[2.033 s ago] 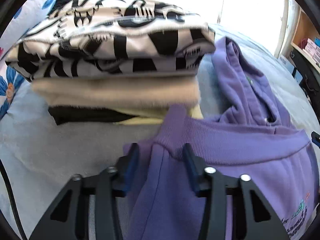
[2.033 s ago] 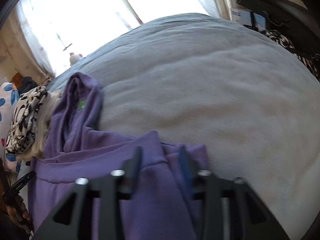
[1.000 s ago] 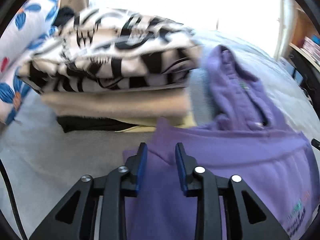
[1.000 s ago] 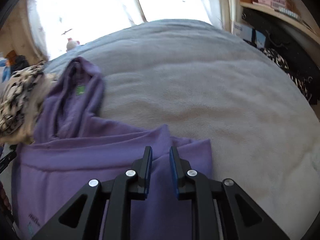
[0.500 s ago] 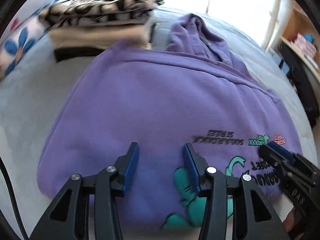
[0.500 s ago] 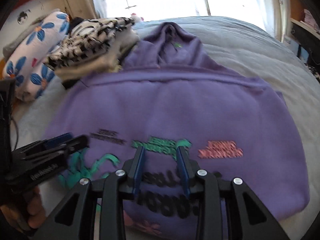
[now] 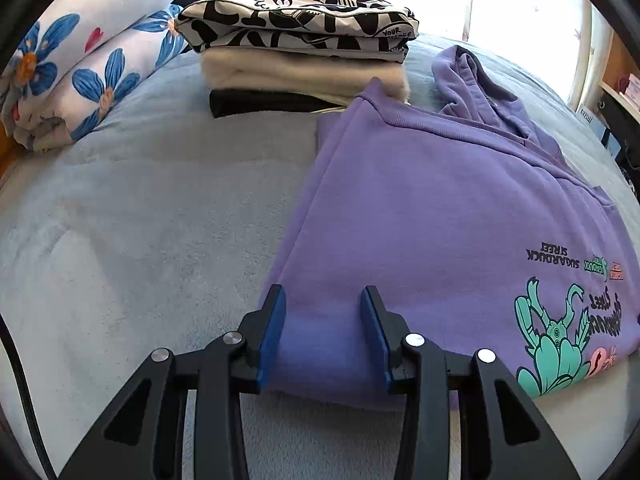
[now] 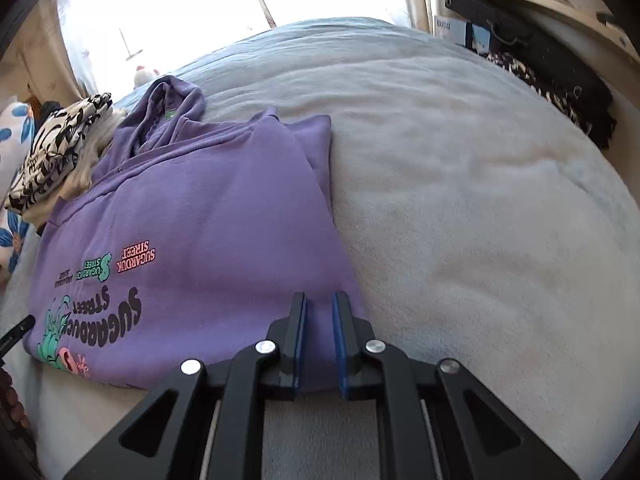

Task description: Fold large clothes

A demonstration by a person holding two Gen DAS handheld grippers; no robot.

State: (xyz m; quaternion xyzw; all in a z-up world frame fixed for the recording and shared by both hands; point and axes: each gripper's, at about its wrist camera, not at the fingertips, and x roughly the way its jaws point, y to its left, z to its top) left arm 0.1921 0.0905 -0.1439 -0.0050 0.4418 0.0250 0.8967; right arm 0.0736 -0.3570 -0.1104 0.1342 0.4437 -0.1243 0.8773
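Note:
A purple hoodie [image 7: 432,208] with a teal and black print lies folded on the grey bed cover, hood toward the window. It also shows in the right wrist view [image 8: 208,216]. My left gripper [image 7: 323,312] is open over the hoodie's near left corner, the fabric lying between its fingers. My right gripper [image 8: 319,312] has its jaws narrowly apart over the near right corner, with purple fabric showing in the slim gap; whether the pads pinch the fabric is unclear.
A stack of folded clothes [image 7: 300,52], black-and-white print on top, stands behind the hoodie at the left. Flowered pillows [image 7: 84,60] lie at the far left. Shelves and dark items [image 8: 540,60] line the bed's right side. Grey cover [image 8: 480,200] spreads to the right.
Both grippers closed on the hoodie's far corners, drew them back over the garment, and it now lies folded. The left gripper has opened; both now sit at the near edge.

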